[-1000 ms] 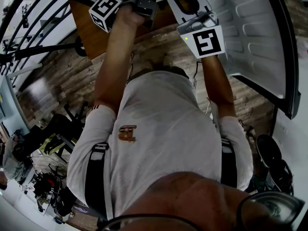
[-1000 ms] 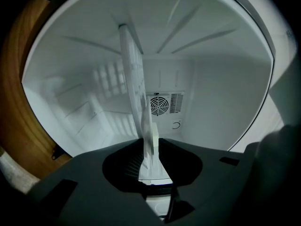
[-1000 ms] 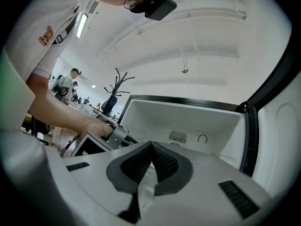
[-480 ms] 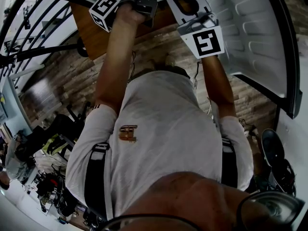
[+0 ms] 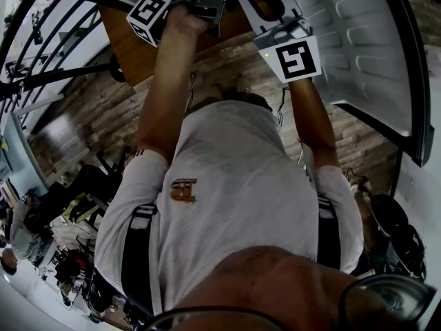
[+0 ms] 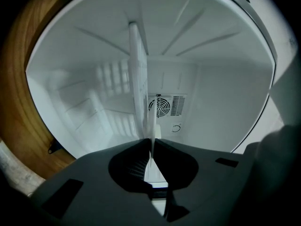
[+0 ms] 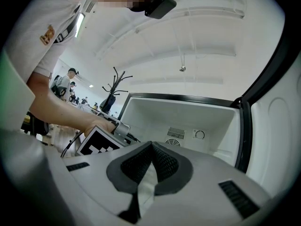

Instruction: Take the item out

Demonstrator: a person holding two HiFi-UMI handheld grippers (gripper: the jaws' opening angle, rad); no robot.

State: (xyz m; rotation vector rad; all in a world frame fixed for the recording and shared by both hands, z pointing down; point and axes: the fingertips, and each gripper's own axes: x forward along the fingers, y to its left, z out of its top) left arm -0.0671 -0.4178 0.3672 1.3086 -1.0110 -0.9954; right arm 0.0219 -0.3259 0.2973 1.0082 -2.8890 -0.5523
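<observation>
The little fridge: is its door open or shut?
Open. The door is swung aside to the right in the right gripper view, and the white inside of the fridge, with its fan vent, is in plain sight.

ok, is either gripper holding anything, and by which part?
The left gripper, its jaws just closing, pinches the thin white panel in the fridge by its near edge. The right gripper is shut on nothing.
</observation>
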